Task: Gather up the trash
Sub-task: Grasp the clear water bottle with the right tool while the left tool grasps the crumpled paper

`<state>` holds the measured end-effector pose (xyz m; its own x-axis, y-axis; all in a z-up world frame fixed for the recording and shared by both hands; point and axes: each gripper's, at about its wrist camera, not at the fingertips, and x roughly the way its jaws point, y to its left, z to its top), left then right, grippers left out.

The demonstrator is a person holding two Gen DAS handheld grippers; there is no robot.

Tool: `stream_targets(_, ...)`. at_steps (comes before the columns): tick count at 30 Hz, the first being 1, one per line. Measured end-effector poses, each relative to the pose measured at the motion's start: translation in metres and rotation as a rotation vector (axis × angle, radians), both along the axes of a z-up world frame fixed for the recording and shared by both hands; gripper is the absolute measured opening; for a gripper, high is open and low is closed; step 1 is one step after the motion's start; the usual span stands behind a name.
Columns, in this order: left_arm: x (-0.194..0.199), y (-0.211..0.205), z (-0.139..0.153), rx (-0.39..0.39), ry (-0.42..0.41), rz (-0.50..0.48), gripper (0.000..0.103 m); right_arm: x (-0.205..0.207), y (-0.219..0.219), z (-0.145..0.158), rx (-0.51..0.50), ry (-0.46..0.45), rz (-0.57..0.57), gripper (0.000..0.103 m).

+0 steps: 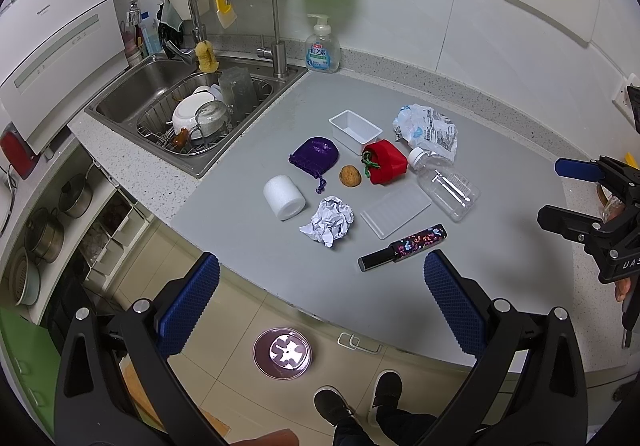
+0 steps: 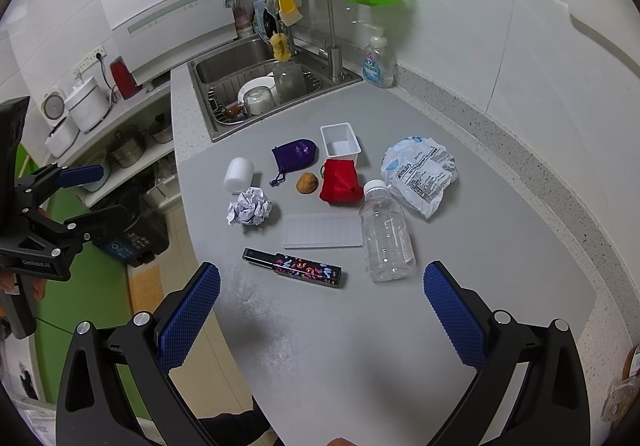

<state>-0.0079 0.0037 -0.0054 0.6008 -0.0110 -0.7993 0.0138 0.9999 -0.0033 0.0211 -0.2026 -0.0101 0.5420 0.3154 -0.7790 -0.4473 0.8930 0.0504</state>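
While both grippers are hanging spread wide and holding nothing, the left gripper (image 1: 320,298) is hovering over the worktop's (image 1: 500,246) front edge and the right gripper (image 2: 322,302) over its bare right part. Trash is lying mid-worktop: crumpled paper (image 1: 329,221) near the front edge, a crumpled plastic bag (image 1: 428,130) toward the back wall, and an empty clear bottle (image 1: 444,182) on its side, its cap touching the bag. A flat white tray (image 1: 396,209) is sitting between paper and bottle. A red pouch (image 1: 386,162) is partly hiding the white tub (image 1: 354,131) behind it. Print on the bag is staying unreadable, and the small brown lump (image 1: 350,176) is proving hard to identify.
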Motion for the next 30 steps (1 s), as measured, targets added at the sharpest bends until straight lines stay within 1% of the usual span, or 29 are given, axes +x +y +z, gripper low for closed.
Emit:
stream_targets(3, 0.003, 0.002, 0.0, -0.002, 0.003, 0.002, 0.1, 0.003, -0.001, -0.003, 0.001, 0.0, -0.007, 0.098)
stream_targets(8, 0.007, -0.001, -0.004, -0.004, 0.008, 0.003, 0.1, 0.018, -0.007, -0.013, 0.023, 0.036, -0.032, 0.098)
stream_targets(13, 0.013, 0.001, -0.008, -0.006, 0.014, 0.006, 0.1, 0.042, -0.007, -0.03, -0.038, 0.042, -0.045, 0.098)
stream_targets(16, 0.018, 0.002, -0.009, -0.006, 0.019, 0.009, 0.1, 0.059, -0.007, -0.044, -0.061, 0.068, -0.05, 0.098)
stream_targets(21, 0.026, 0.005, -0.012, -0.008, 0.03, 0.02, 0.1, 0.082, -0.004, -0.062, -0.064, 0.107, -0.032, 0.098)
stream_targets(30, 0.04, 0.011, -0.018, -0.013, 0.047, 0.04, 0.1, 0.125, 0.002, -0.1, -0.118, 0.19, -0.029, 0.098)
